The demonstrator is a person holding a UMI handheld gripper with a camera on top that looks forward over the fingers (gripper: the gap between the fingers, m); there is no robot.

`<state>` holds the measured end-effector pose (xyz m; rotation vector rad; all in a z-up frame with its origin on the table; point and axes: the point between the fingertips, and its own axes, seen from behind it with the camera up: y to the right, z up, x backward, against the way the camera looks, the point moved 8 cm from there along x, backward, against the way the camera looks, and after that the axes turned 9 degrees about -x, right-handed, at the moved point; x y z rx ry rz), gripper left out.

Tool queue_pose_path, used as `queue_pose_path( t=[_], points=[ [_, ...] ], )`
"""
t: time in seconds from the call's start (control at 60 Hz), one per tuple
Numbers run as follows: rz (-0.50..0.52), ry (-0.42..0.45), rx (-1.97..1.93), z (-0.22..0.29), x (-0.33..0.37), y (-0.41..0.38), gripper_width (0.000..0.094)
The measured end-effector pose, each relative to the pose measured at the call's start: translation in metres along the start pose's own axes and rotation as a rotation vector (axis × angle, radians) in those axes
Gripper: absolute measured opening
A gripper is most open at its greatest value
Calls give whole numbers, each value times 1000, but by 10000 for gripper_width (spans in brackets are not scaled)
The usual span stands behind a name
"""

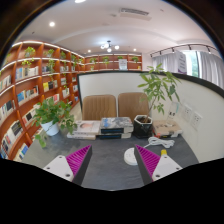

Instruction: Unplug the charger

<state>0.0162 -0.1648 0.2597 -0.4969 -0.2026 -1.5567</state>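
Observation:
My gripper (114,152) is open and empty above a grey table (105,165), with its magenta pads (80,162) wide apart. A small white round object (130,156) lies on the table just inside the right finger, near its tip. I cannot tell whether it is the charger. On the white partition to the right, small wall plates (189,116) show, too small to tell if anything is plugged in. No cable is clearly visible.
A stack of books (112,126) lies at the table's far side, between a leafy plant (52,115) on the left and a taller potted plant (155,95) on the right. Two brown chairs (100,106) stand behind. Bookshelves (30,85) line the left wall.

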Motion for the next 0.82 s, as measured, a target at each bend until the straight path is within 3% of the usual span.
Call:
queue_pose_path(
  t=[0.133,0.3,0.817],
  points=[
    [54,-61,32,-36,14,-41,857],
    [87,-76,55,-55,30,-67,855],
    [38,-110,21,-81,34,-69,855]
  ],
)
